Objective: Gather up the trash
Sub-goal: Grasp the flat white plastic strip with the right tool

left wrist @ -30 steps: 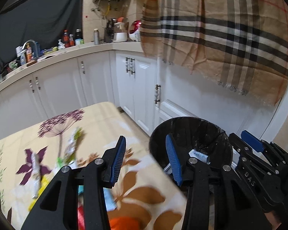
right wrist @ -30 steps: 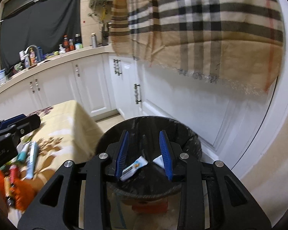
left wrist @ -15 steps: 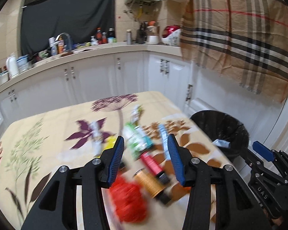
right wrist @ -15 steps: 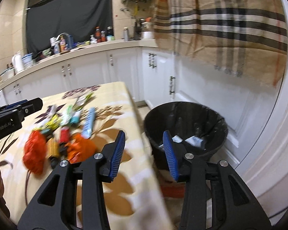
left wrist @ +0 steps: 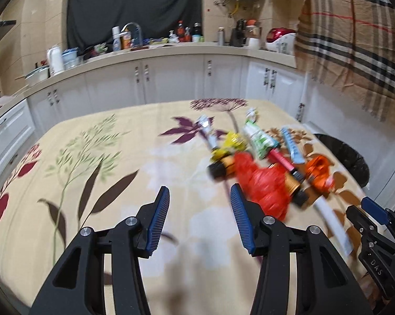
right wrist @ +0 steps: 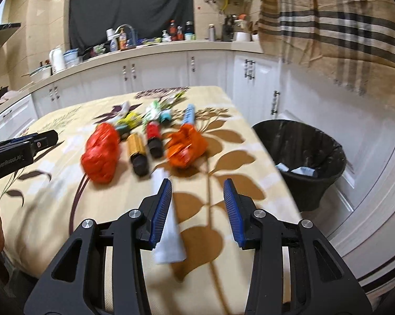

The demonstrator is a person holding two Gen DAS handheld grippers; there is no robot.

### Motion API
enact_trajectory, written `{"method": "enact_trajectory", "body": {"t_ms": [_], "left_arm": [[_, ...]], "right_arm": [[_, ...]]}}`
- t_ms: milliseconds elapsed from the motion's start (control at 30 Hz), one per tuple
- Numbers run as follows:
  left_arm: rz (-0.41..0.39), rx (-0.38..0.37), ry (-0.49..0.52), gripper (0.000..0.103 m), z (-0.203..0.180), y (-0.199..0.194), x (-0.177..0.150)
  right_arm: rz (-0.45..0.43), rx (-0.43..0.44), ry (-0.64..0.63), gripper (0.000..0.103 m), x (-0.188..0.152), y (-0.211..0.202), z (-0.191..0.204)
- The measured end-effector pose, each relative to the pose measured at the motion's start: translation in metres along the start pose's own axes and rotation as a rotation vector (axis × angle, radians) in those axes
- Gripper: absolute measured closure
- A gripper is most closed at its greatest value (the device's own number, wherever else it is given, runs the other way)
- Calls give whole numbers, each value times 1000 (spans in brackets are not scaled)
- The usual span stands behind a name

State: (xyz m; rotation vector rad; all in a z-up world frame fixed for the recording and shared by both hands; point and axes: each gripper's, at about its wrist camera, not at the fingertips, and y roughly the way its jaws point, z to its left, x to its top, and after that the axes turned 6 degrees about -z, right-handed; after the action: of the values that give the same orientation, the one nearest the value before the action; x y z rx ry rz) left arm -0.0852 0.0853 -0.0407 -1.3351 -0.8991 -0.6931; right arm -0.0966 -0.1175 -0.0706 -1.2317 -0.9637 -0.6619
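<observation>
Nearest, the right gripper [right wrist: 197, 210] hangs over the worktop [right wrist: 236, 236] with its jaws partly apart and empty, a white tube [right wrist: 168, 236] lying just under its left finger. The left gripper [left wrist: 200, 218] is likewise partly apart with nothing between the pads. Beyond them the trash sits bunched: a red bag [right wrist: 101, 155], an orange bag [right wrist: 185, 148], small bottles [right wrist: 138, 155]. The bin [right wrist: 302, 157] stands off the worktop's right edge. Crowding is the risk: closing on one piece could drag or knock a neighbour to the floor
</observation>
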Motion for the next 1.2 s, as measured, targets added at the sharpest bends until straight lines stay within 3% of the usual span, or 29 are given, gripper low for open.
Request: {"method": "enact_trajectory", "body": {"t_ms": [400, 533, 967, 1200], "left_arm": [[28, 36, -47, 55, 26, -10, -24], [30, 28, -54, 55, 26, -10, -24], [45, -24, -34, 55, 3, -5, -21], [42, -69, -18, 55, -18, -1, -14]], "right_arm": [[38, 40, -53, 64, -21, 4, 21], [39, 38, -65, 83, -22, 5, 19], [8, 45, -44, 84, -16, -5, 10], [-36, -3, -13, 84, -1, -10, -8]]}}
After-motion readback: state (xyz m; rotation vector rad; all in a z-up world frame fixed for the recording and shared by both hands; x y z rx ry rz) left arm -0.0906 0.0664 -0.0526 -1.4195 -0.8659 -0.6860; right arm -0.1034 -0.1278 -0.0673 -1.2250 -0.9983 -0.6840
